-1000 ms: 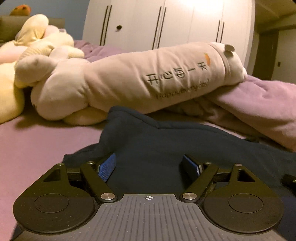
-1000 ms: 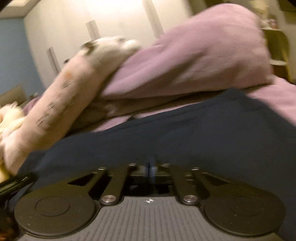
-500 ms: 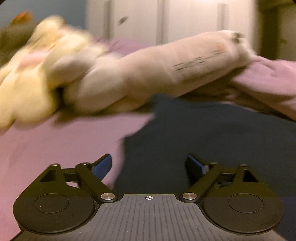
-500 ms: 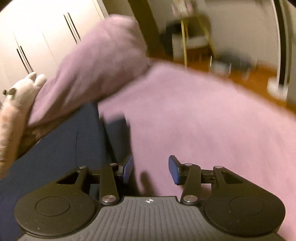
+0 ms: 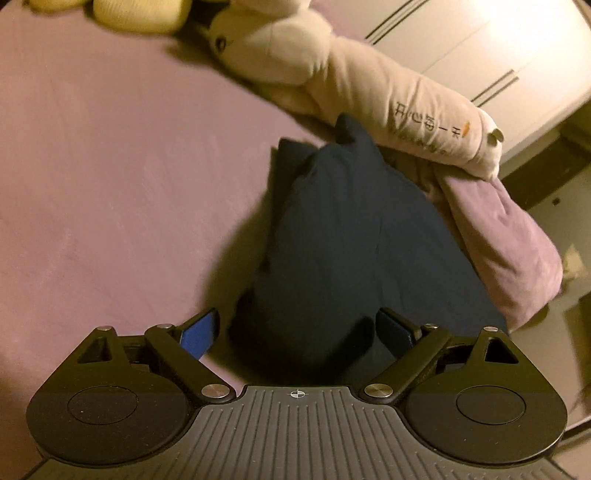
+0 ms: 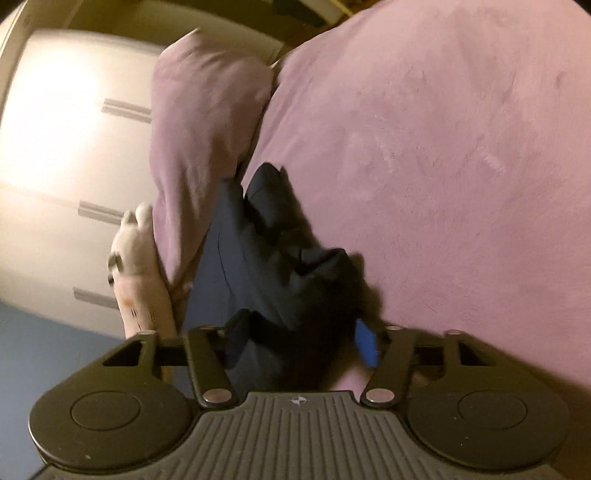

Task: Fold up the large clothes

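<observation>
A dark navy garment [image 5: 354, 229] lies bunched in a long strip on the purple bed sheet [image 5: 110, 177]. One end of it reaches between the fingers of my left gripper [image 5: 295, 332], which stands wide open. Its left blue pad [image 5: 199, 334] is clear of the cloth. In the right wrist view the garment [image 6: 258, 258] is crumpled, and its near end sits between the jaws of my right gripper [image 6: 301, 343]. Those jaws are opening, and the right blue pad [image 6: 365, 347] shows beside the cloth.
A long cream plush pillow with printed letters [image 5: 388, 92] lies behind the garment. A heaped purple blanket [image 5: 509, 236] sits beside it, also seen as a purple blanket [image 6: 199, 133] in the right wrist view. Yellow plush toys [image 5: 140, 14] lie further back. White wardrobe doors [image 5: 480, 48] stand beyond the bed.
Both views have rolled and swung. The right gripper, shut a second ago, has opened, and the garment's end now sits between its jaws. The left gripper has widened slightly.
</observation>
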Tool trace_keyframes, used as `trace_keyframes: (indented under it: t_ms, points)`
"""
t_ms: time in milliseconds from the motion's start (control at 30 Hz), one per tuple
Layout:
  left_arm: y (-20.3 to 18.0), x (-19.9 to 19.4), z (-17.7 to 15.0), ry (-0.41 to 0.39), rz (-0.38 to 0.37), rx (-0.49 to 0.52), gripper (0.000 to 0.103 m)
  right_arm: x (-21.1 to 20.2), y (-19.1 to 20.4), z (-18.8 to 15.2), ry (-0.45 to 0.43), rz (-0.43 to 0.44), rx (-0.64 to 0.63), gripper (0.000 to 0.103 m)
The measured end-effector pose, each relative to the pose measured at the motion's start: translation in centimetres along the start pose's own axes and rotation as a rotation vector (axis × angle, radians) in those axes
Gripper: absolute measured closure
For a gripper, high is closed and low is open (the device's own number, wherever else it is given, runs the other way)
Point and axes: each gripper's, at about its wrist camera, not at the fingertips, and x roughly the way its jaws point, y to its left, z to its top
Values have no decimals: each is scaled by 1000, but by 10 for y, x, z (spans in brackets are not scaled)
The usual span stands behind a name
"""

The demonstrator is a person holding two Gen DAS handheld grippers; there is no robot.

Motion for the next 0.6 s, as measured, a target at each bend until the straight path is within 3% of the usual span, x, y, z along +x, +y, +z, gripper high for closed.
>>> trace_keyframes:
  t_ms: [100, 233, 367, 433, 600]
  points:
    - [1, 15, 4, 16, -3, -93, 11, 11, -5, 5, 9, 11, 105, 53]
    - [0, 24, 9, 3, -14, -150, 29, 26, -3, 10, 13, -3, 133, 60]
    - [-8, 12, 12, -7, -28, -99, 53, 21, 31, 6, -17, -102, -61, 75]
    - [-13, -1, 18, -20, -56, -79, 57, 13, 54, -1, -52, -131, -195, 78]
    - [-35, -46, 23, -44, -109, 16, 66, -18, 72, -2, -70, -90, -214, 83]
